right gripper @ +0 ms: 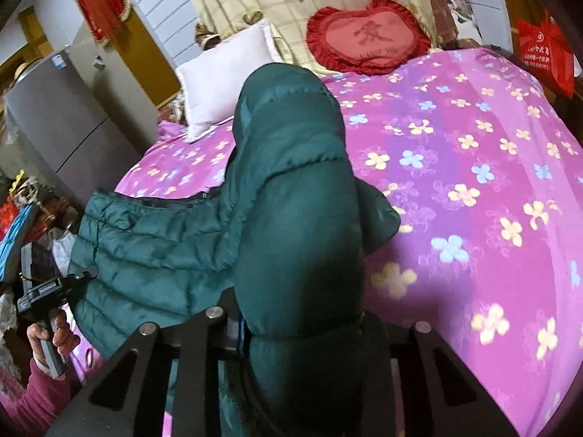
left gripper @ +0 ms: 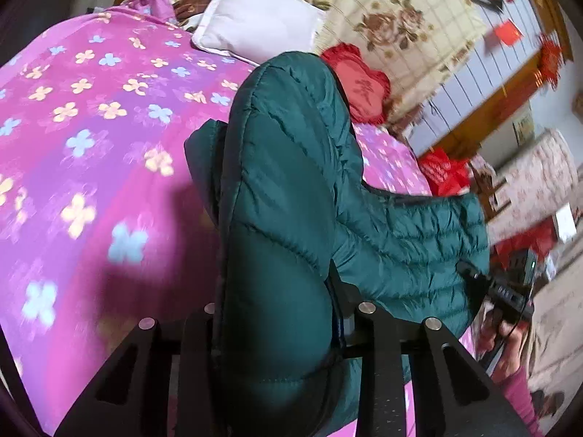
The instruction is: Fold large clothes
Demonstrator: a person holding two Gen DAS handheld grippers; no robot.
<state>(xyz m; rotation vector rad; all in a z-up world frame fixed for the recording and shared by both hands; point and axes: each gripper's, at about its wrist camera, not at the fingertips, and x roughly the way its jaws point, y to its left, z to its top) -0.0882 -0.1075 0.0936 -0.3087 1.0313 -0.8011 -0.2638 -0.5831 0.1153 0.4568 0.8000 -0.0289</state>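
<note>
A dark green quilted down jacket [left gripper: 291, 189] hangs over a bed covered with a pink flowered sheet [left gripper: 91, 127]. My left gripper [left gripper: 280, 320] is shut on a puffy fold of the jacket, which bulges between and over its fingers. My right gripper [right gripper: 298, 327] is shut on another fold of the same jacket [right gripper: 291, 182]. Each gripper shows in the other's view: the right one [left gripper: 510, 291] at the jacket's right edge, the left one [right gripper: 47, 287] at the jacket's left edge. The fingertips are hidden by cloth.
A white pillow [right gripper: 222, 87] and a red heart-shaped cushion [right gripper: 368, 36] lie at the head of the bed. A grey fridge [right gripper: 62, 116] stands at the left of the bed. A red bag [right gripper: 546, 51] hangs at the right. The pink sheet [right gripper: 473, 182] spreads to the right.
</note>
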